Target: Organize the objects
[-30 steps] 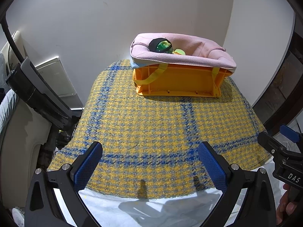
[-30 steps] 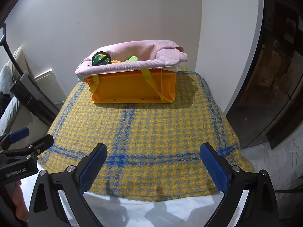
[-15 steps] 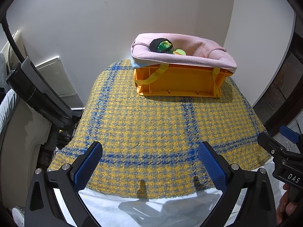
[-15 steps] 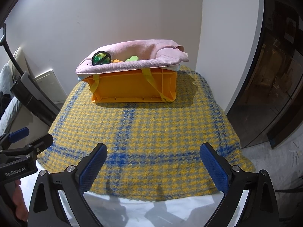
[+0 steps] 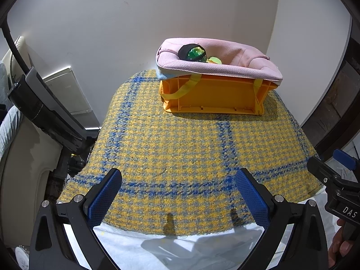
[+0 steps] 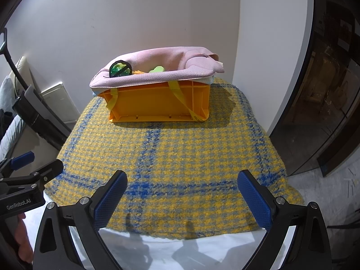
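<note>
At the far end of the plaid-covered desk [image 5: 180,144] stands an orange crate [image 5: 216,94], pink cloth [image 5: 220,69] draped over its rim, well apart from both grippers. The left gripper [image 5: 177,193] and right gripper [image 6: 182,193] have jaws wide apart, empty. The cloth looks soft and light; pinch its folded edge.

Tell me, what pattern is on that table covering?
Yellow-and-grey houndstooth cloth crossed by blue stripes; clearest in the right wrist view.

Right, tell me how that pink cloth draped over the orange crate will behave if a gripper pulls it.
The pink cloth sags over the orange crate rim, so it is likely floppy and would bunch. It cradles a green-and-black ball, which would probably roll out. Both the left gripper and right gripper are open, far off.
</note>
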Available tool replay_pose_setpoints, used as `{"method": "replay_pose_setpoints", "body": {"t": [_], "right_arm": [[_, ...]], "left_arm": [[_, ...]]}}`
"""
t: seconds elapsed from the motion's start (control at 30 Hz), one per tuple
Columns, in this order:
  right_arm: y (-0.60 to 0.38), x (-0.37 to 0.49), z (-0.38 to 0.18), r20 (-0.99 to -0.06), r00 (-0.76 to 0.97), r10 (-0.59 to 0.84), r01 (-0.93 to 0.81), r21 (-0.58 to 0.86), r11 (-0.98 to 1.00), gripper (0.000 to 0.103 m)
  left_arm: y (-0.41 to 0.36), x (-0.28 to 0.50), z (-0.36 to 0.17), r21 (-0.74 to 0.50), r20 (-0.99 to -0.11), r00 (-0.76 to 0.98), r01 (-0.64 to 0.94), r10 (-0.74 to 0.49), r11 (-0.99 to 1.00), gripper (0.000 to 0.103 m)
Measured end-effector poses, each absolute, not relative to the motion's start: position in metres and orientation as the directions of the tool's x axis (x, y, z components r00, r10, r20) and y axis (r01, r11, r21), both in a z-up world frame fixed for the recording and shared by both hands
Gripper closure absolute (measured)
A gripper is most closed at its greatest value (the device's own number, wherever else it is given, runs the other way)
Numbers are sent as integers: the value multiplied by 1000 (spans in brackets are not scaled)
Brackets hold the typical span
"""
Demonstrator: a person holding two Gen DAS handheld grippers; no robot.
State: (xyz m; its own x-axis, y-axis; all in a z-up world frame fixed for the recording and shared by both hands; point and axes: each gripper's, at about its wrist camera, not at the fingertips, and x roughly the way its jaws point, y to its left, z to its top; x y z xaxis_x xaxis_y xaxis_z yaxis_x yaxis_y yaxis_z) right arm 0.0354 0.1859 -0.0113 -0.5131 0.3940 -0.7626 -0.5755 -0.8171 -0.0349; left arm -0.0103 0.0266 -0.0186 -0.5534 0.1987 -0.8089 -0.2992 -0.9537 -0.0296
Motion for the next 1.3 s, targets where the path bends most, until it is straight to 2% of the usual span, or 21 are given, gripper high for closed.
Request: {"method": "replay_pose_setpoints", "body": {"t": [1.3], "right_arm": [[189,34,-15,-762,-515,392,-573,-34,-819,4]], "left_arm": [[31,-13,-26,-36,-830,-523,-297,194,-954,0]]}}
